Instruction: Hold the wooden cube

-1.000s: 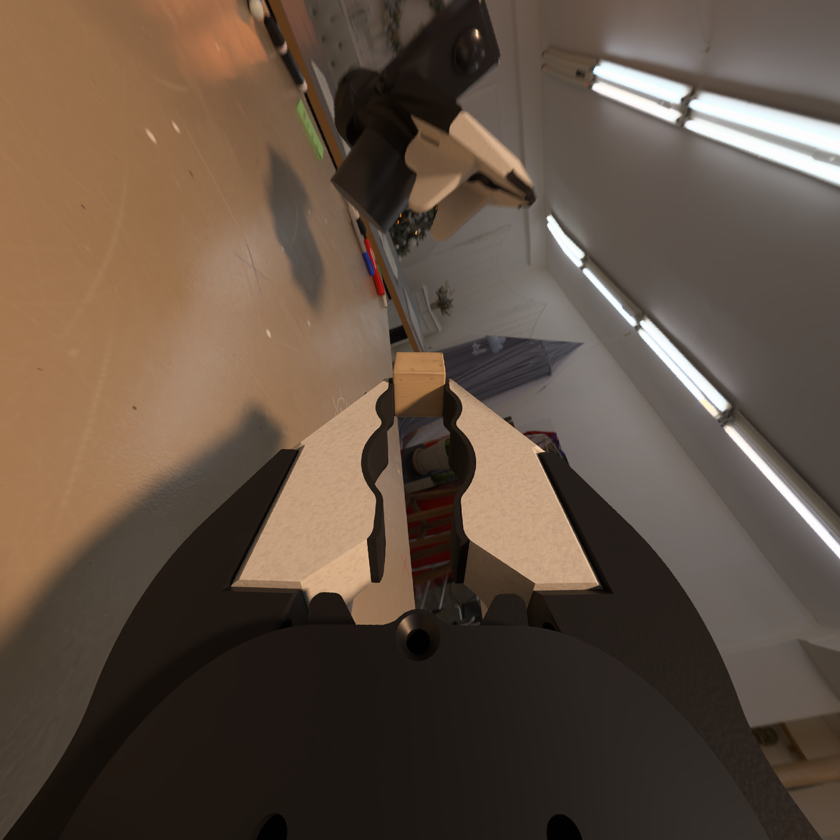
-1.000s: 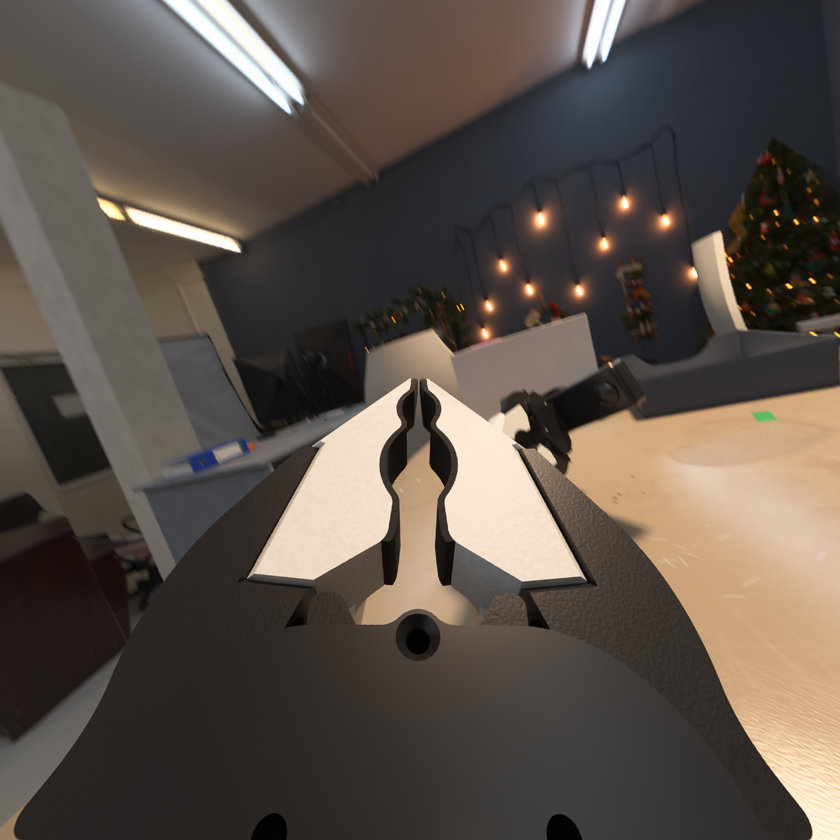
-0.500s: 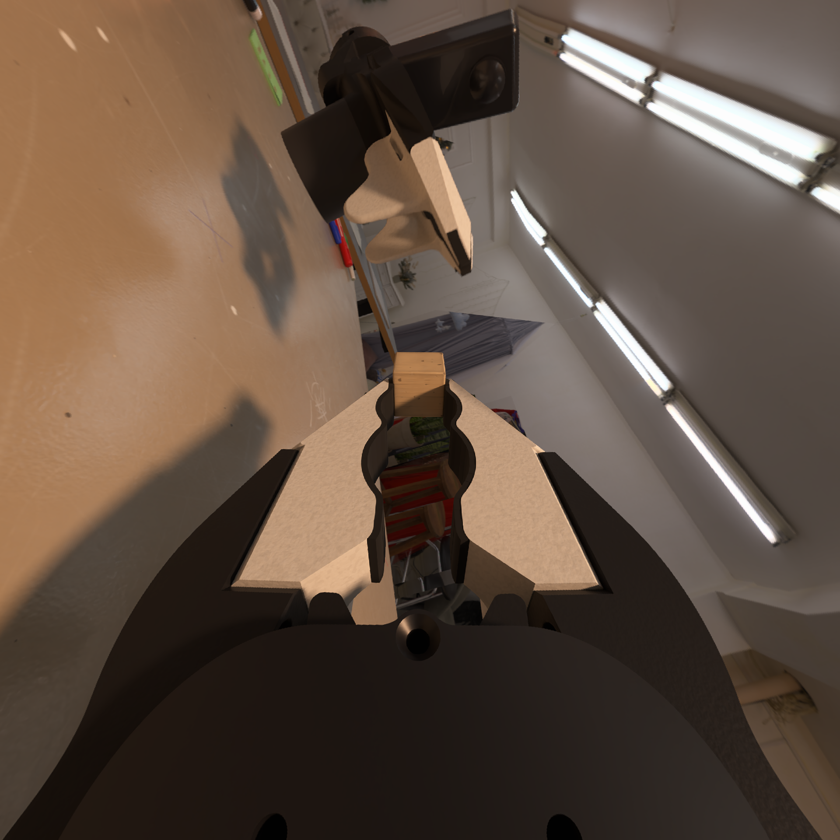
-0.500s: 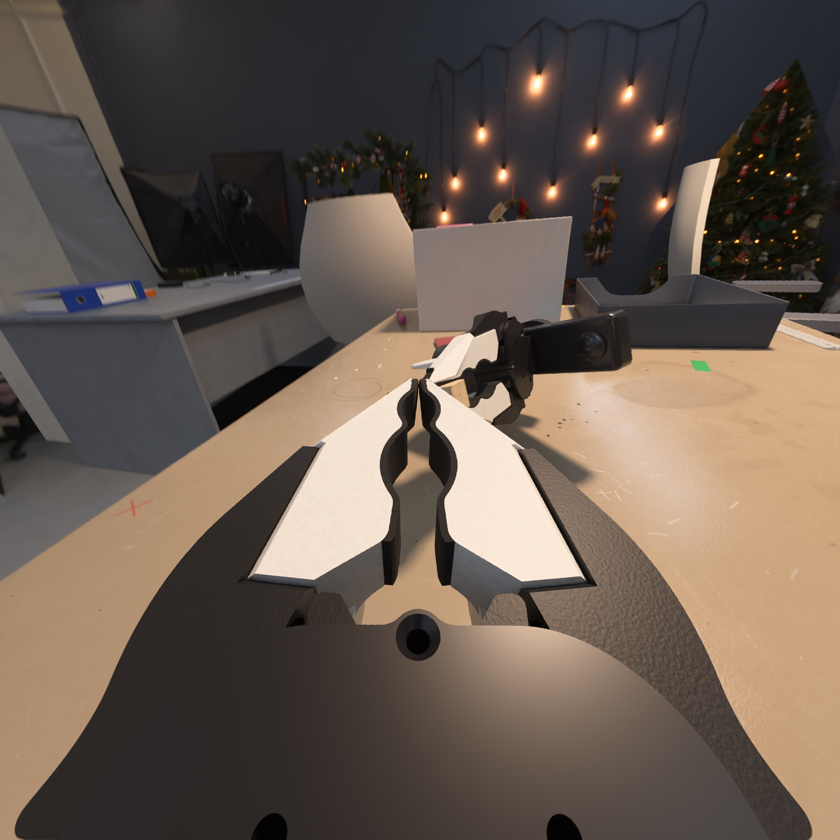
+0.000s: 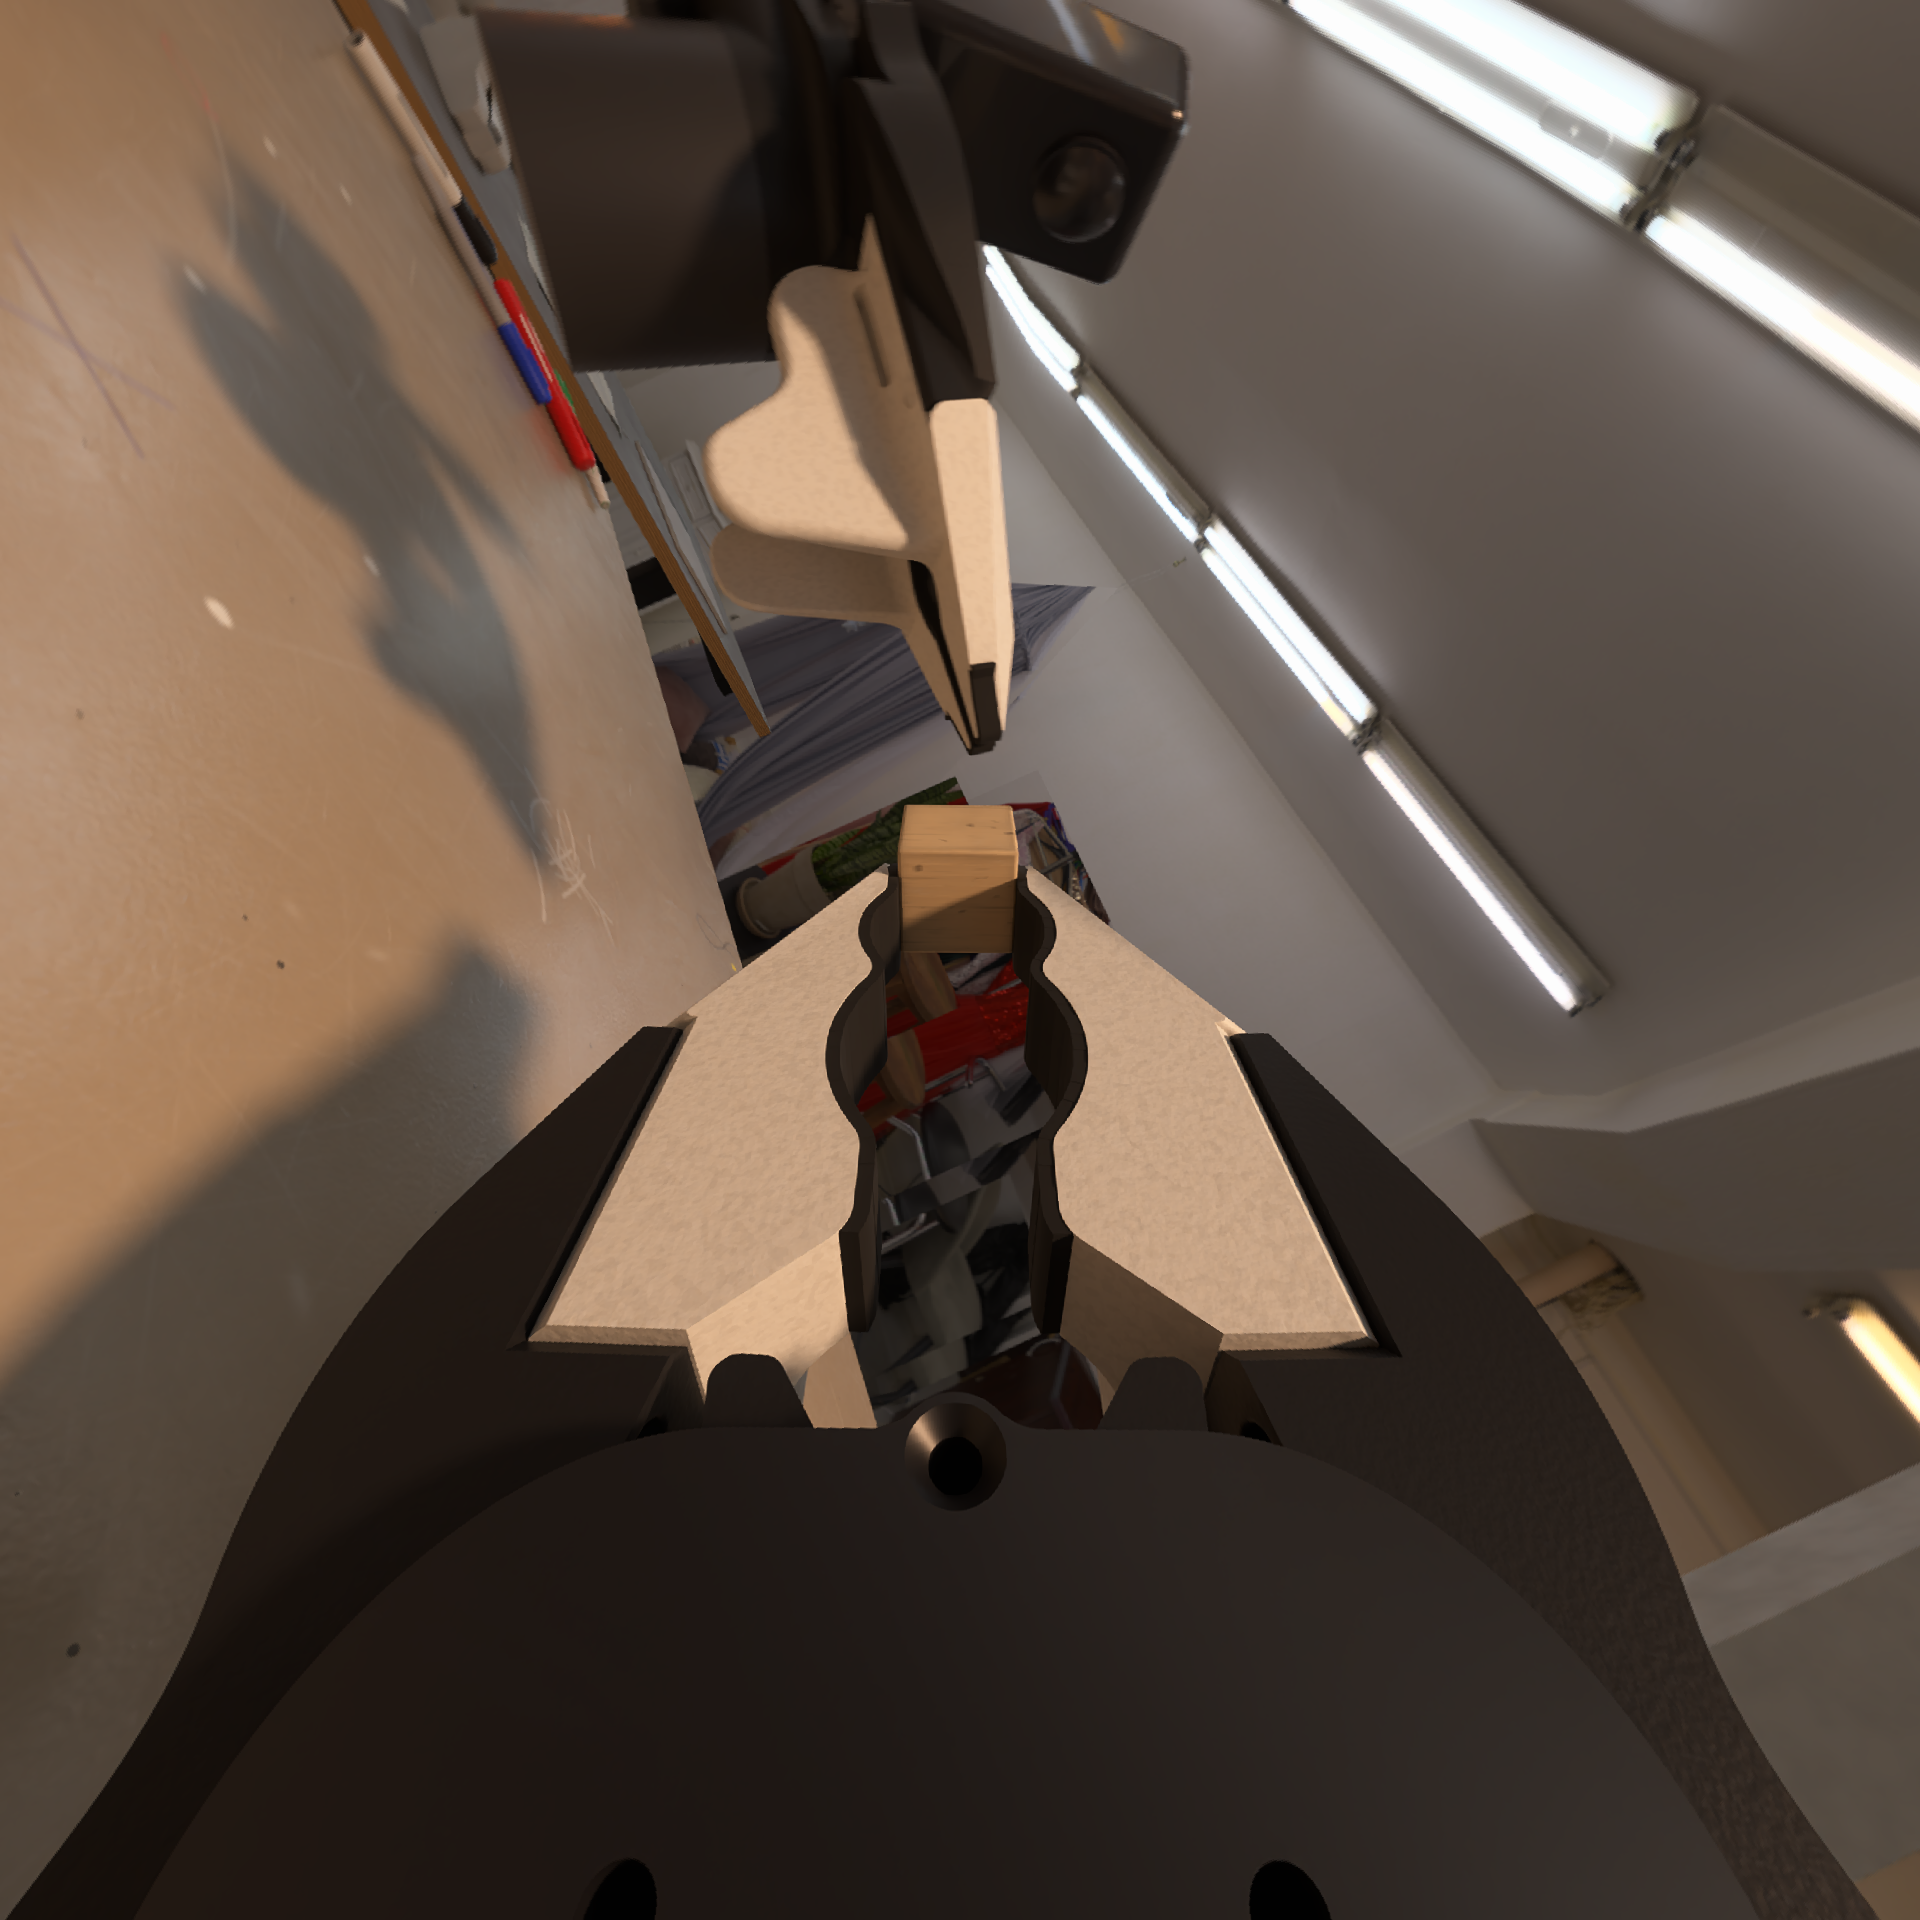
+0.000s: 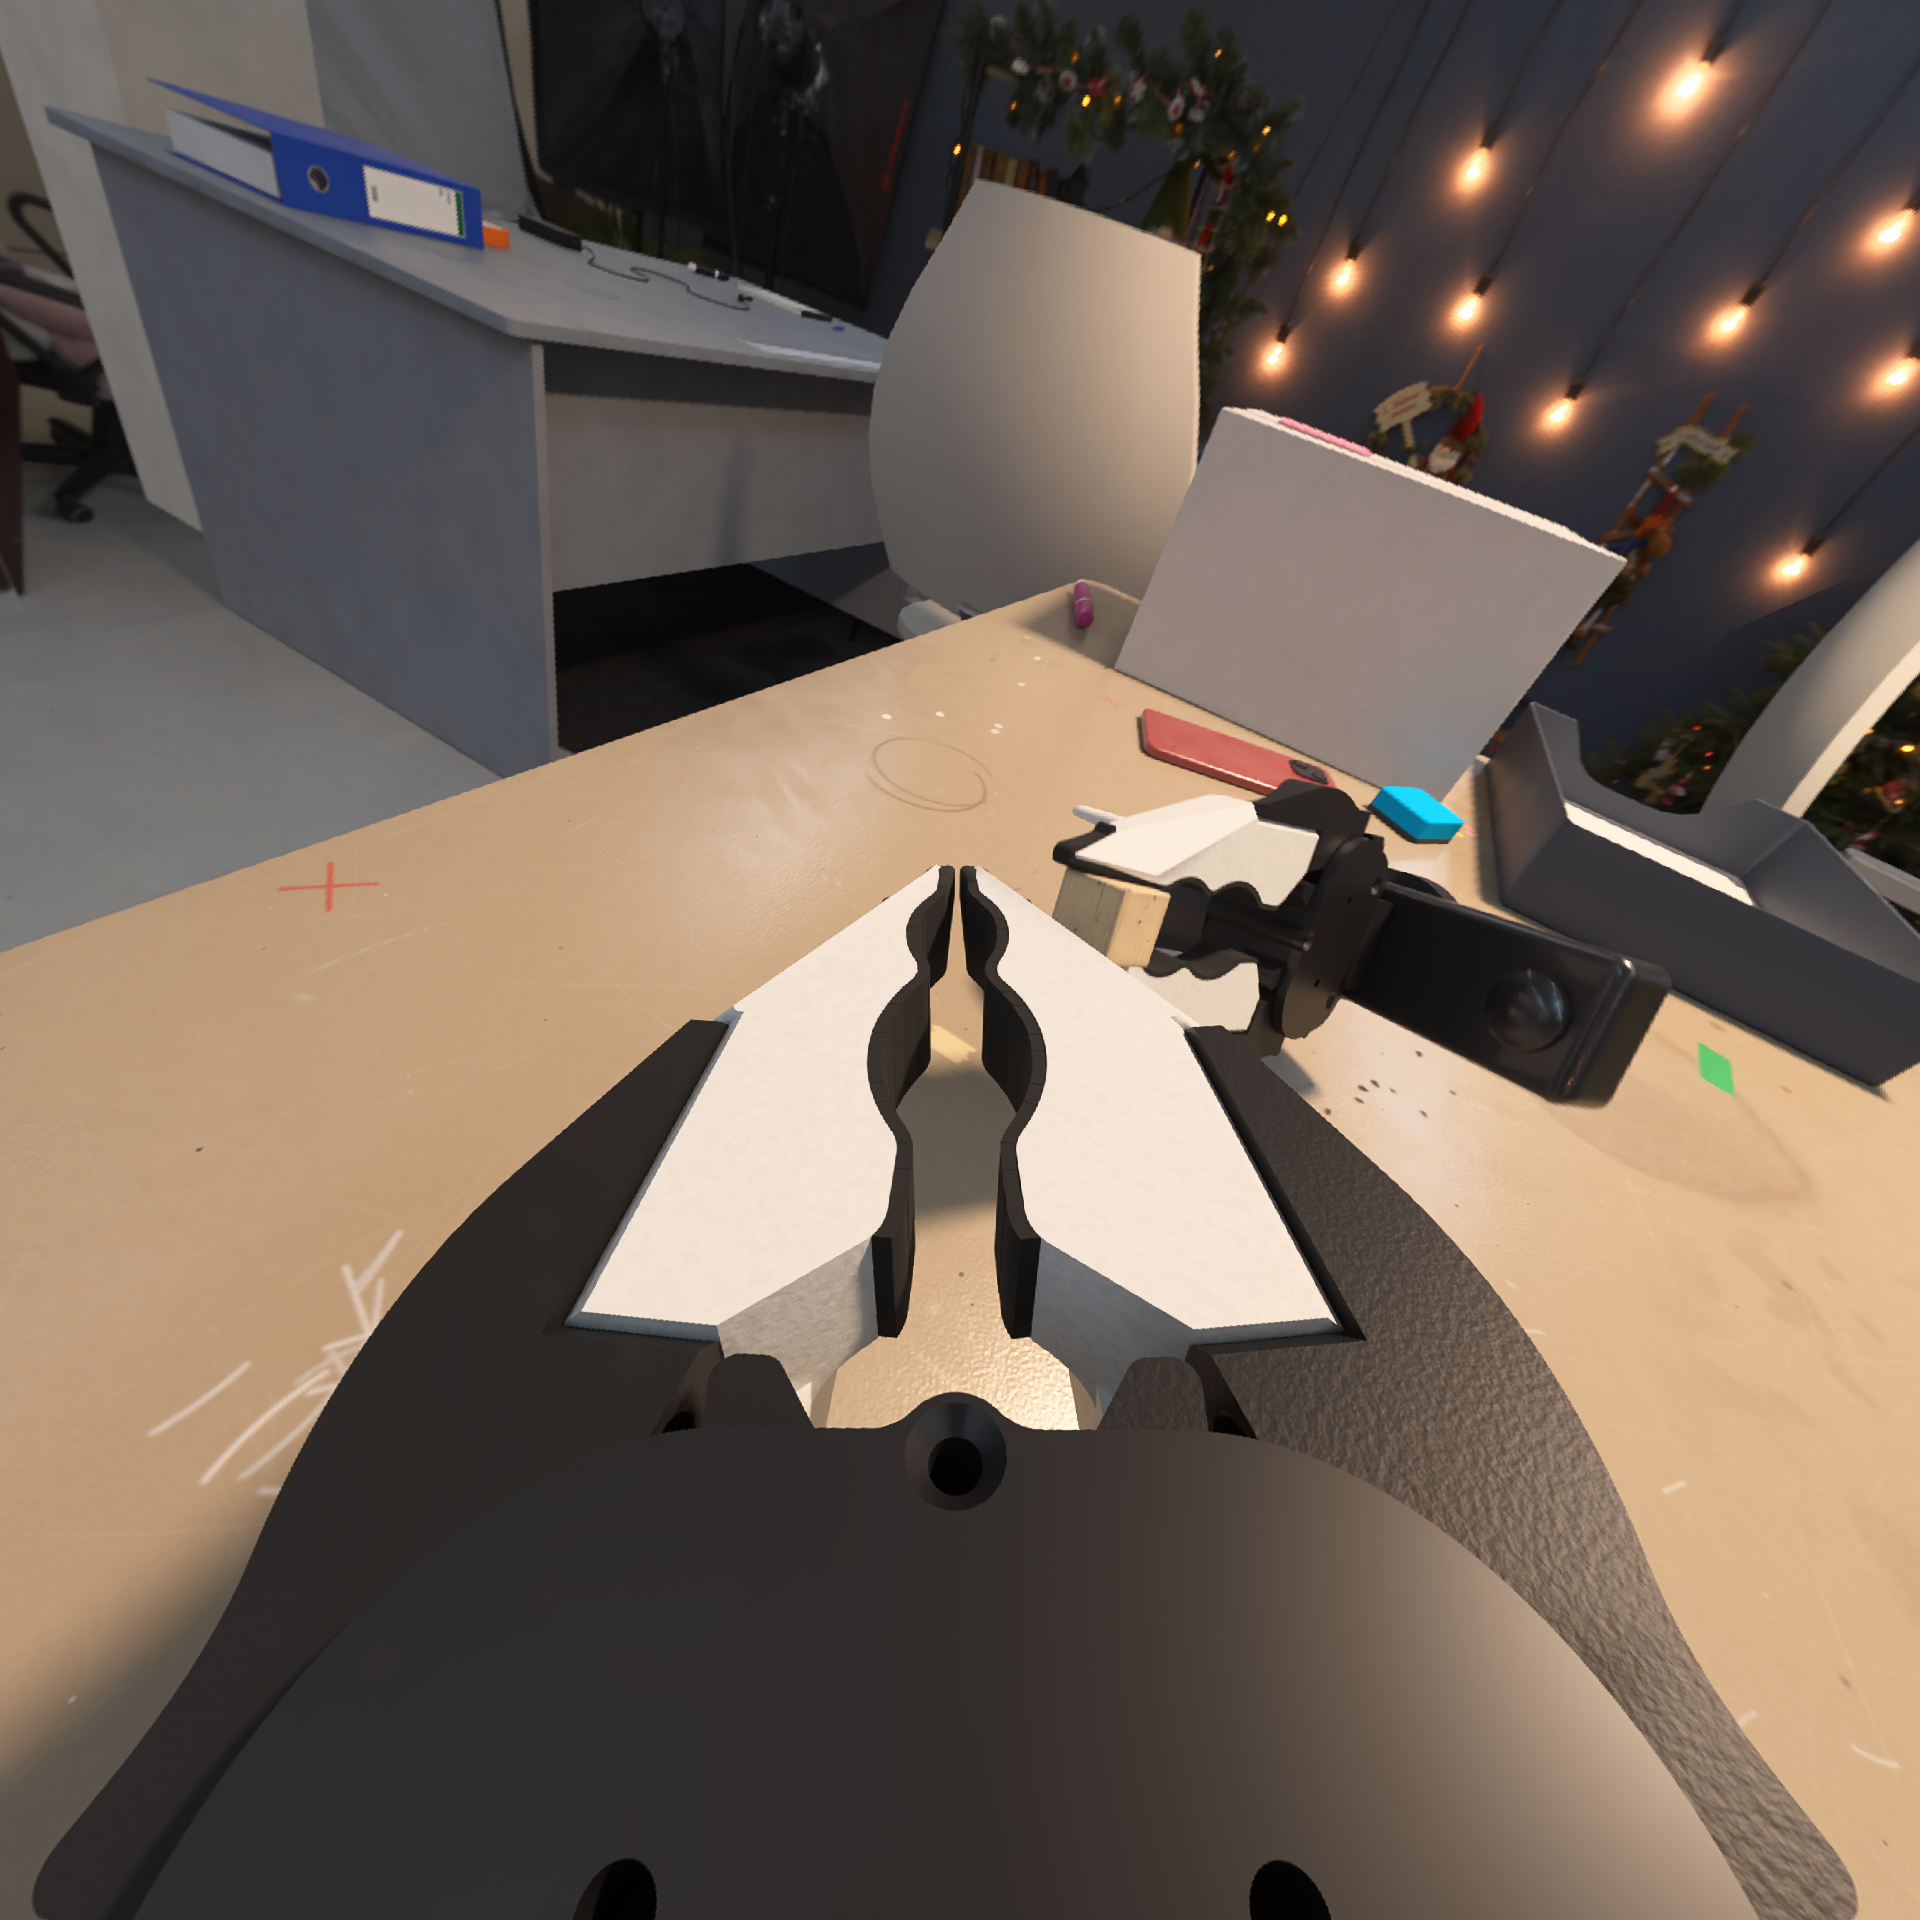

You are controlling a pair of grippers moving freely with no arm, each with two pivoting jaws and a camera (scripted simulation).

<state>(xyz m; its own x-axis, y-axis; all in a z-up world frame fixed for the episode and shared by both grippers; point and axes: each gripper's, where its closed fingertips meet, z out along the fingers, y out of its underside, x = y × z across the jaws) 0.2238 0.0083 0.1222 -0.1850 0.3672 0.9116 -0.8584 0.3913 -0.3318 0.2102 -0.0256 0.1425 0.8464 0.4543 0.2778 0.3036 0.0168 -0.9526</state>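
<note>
My left gripper (image 5: pixel 956 894) is shut on the small wooden cube (image 5: pixel 957 862), pinched between its fingertips and held in the air beside the tan table (image 5: pixel 260 831). In the right wrist view the same cube (image 6: pixel 1110 912) sits in the left gripper (image 6: pixel 1117 914) just right of my right fingertips. My right gripper (image 6: pixel 954 878) is shut and empty, above the table (image 6: pixel 623 935). In the left wrist view the right gripper (image 5: pixel 977 727) hangs just beyond the cube with its tips pointing at it, a small gap apart.
On the table are a red phone (image 6: pixel 1226 753), a blue eraser-like block (image 6: pixel 1415 812), a grey tray (image 6: pixel 1683 894), a white board (image 6: pixel 1351 582) and a green marker square (image 6: pixel 1714 1068). A grey desk (image 6: pixel 416 395) with a blue binder (image 6: pixel 332 177) stands beyond the table edge. Pens (image 5: pixel 530 353) lie at the far edge.
The right gripper has tilted down toward the table and come much closer to the left gripper and the cube. The left gripper keeps its hold on the cube.
</note>
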